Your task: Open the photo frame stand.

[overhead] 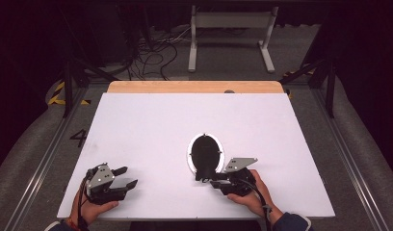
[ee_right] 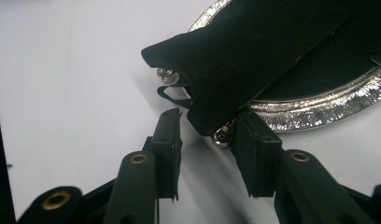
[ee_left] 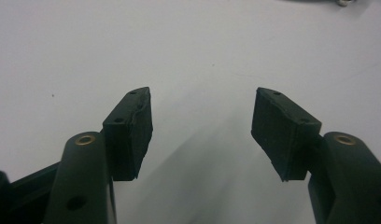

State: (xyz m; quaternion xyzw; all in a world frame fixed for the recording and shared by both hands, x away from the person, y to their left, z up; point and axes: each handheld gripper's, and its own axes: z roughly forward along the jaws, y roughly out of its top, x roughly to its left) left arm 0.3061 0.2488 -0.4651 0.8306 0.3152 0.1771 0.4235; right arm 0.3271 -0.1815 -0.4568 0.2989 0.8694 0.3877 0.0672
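Mirror (overhead: 204, 153) — one oval, silver-rimmed, black back up — lies mid-surface (overhead: 151, 125), clear white all round. Right hand-held gripper (ee_right: 205, 128) brackets its stand (ee_right: 235, 56), unclamped; left hand-held gripper (ee_left: 201, 126) gapes near the front edge.

Left hand-held gripper (overhead: 124, 177) low, jaws apart, empty; right hand-held gripper (overhead: 207, 180) low, jaws partly open.

An oval, silver-rimmed picture frame (overhead: 204, 152) lies face down on the white table, its black back upward. Its black fold-out stand (ee_right: 244, 56) points toward the near edge, screws at its end.
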